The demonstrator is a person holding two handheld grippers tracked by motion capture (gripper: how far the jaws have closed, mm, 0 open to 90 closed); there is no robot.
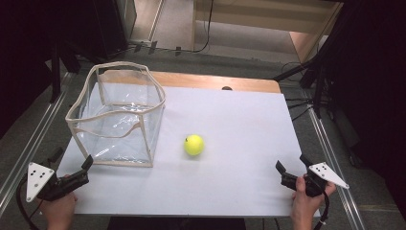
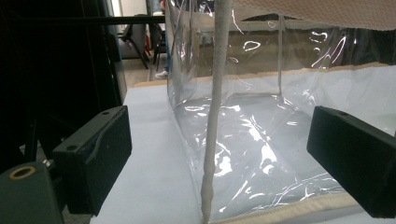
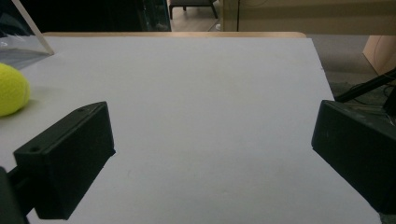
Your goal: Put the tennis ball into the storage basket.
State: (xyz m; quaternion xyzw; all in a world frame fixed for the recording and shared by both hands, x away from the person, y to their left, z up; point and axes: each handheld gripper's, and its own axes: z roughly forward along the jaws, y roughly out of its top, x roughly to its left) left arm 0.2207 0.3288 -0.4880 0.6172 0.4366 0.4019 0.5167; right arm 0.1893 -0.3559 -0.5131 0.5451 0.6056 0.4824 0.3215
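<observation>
In the high view, the yellow ball [image 1: 194, 144] lay alone on the white surface [image 1: 239, 182], just to the right of the clear bag [image 1: 117, 115], which stood upright and open-topped at the far left corner. Nothing was inside the bag as far as could be seen. The left gripper [image 1: 87, 164] rested near the front left corner, its tip close to the bag's near bottom edge, and the right gripper [image 1: 280, 167] sat at the front right, well apart from the ball. By the look of it, the work of getting the ball into the bag had not begun: no grasp, no lift, no drop.

In the left gripper view, the 2 black fingers [image 2: 93, 154] stood wide apart with nothing pressed between them; the bag's pale corner seam [image 2: 212, 140] rose between them, and I could not tell whether it touched either one.

In the right gripper view, the fingers [image 3: 70, 163] were likewise spread wide over bare surface, gripping nothing. The ball [image 3: 11, 88] showed at the far left edge, outside the gap, so that gripper would need to swing toward it before any pick-up.
</observation>
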